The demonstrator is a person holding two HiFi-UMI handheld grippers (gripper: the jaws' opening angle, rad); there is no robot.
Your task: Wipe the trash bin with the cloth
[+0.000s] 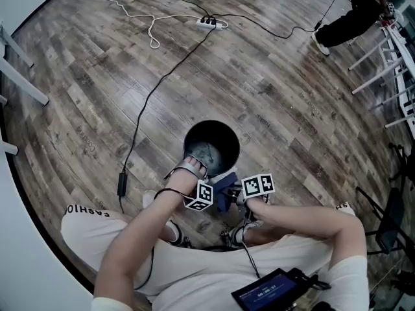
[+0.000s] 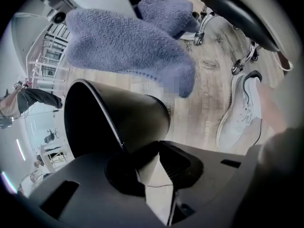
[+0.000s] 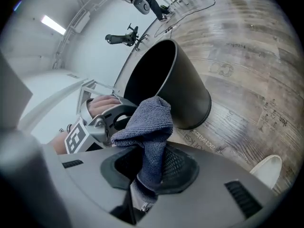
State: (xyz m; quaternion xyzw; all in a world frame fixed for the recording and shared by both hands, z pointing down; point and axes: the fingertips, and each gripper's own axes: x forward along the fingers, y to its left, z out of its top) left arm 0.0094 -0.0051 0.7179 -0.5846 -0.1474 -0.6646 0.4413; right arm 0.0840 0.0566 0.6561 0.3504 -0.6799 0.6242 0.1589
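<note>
Standing on the wooden floor (image 1: 97, 63), mouth upward: the black trash bin (image 1: 224, 133). Held at its near rim by the left gripper (image 1: 193, 164), closed on the thin wall there, with the rim running in between the jaws. Clamped in the right gripper (image 1: 235, 193) — the blue cloth (image 3: 147, 122), bunched and hanging free just beside the bin's near rim, a little above it and not touching the bin.

Probably a moment with no wiping under way. From the cloth, the bin's outer wall just ahead and lower, its long axis going from the mouth down to the base. Right gripper the only one free for the wiping — left one occupied with steadying. Next, most likely: bringing the cloth down onto the wall, then dragging along that axis. Some risk of the light bin twisting in the rim grip.
</note>
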